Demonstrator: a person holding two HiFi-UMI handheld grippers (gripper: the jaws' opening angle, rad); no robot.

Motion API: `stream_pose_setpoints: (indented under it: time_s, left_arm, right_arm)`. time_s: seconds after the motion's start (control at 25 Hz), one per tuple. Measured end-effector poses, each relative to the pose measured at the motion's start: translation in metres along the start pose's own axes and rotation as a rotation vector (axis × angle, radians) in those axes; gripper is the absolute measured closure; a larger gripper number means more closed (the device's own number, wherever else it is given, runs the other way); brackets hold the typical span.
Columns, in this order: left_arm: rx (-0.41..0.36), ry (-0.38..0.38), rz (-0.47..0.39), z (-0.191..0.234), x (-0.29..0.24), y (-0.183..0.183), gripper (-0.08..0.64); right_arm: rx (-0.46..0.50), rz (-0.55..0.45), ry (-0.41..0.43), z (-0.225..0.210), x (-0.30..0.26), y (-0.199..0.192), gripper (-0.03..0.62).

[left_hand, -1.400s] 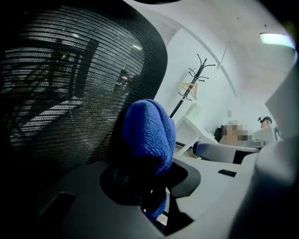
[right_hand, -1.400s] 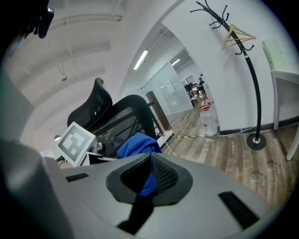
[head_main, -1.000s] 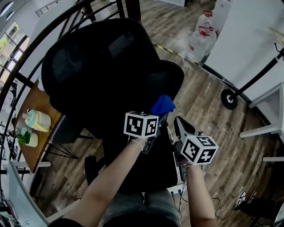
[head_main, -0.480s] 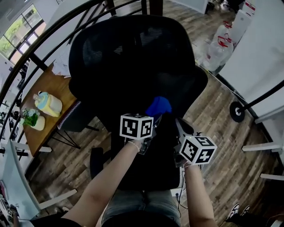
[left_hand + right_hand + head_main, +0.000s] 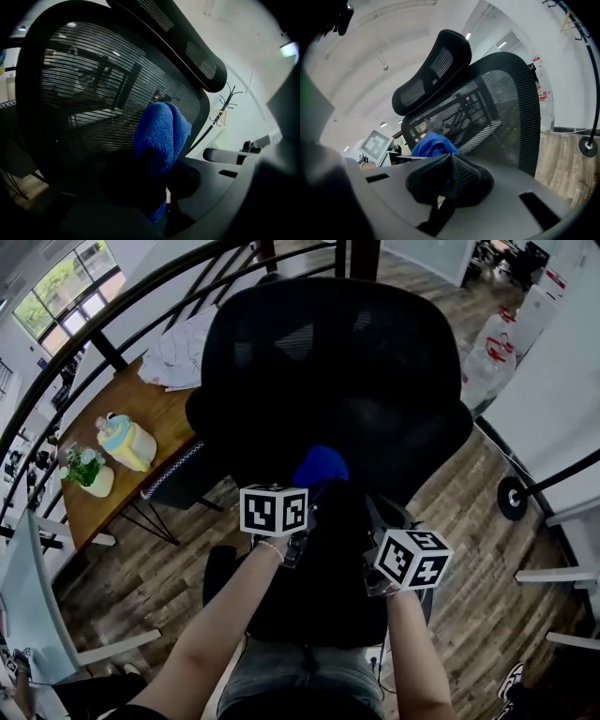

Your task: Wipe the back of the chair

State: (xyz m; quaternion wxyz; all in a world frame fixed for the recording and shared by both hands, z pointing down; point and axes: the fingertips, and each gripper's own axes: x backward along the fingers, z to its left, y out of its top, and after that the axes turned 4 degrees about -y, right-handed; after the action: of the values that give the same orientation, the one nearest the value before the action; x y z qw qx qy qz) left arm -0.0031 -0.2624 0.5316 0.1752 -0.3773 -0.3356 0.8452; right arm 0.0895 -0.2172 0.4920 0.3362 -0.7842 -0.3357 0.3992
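Note:
A black mesh office chair (image 5: 328,371) stands in front of me with its back turned to me. My left gripper (image 5: 312,486) is shut on a bunched blue cloth (image 5: 320,466) that lies against the lower middle of the chair back. In the left gripper view the blue cloth (image 5: 161,133) rests on the mesh (image 5: 93,93) below the headrest (image 5: 187,42). My right gripper (image 5: 380,514) is just to the right, low behind the back, jaws shut with nothing seen between them. The right gripper view shows its closed gripper (image 5: 450,176), the cloth (image 5: 433,143) and the chair back (image 5: 497,112).
A wooden table (image 5: 141,409) at the left carries a yellow and blue pot (image 5: 127,442), a small plant (image 5: 84,470) and a white cloth (image 5: 192,352). A black railing (image 5: 103,348) curves behind it. Water bottles (image 5: 492,352) and a black wheel (image 5: 513,498) stand at the right.
The left gripper has carried the blue cloth from the right edge of the chair back toward its lower middle. The right gripper has stayed beside it, shut.

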Motion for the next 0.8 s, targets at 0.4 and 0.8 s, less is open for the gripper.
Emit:
stream_pose_setpoints:
  time_s: [0.4,0.8]
  left_arm:
    - [0.083,0.119,-0.077,0.065,0.055,0.000,0.443]
    - [0.187,0.205,-0.159,0.119,0.105,-0.001,0.443]
  right_arm:
    - [0.041,0.056,0.100,0.057,-0.037,-0.019,0.563]
    - [0.066,0.116,0.160,0.095,-0.059,-0.039,0.563]
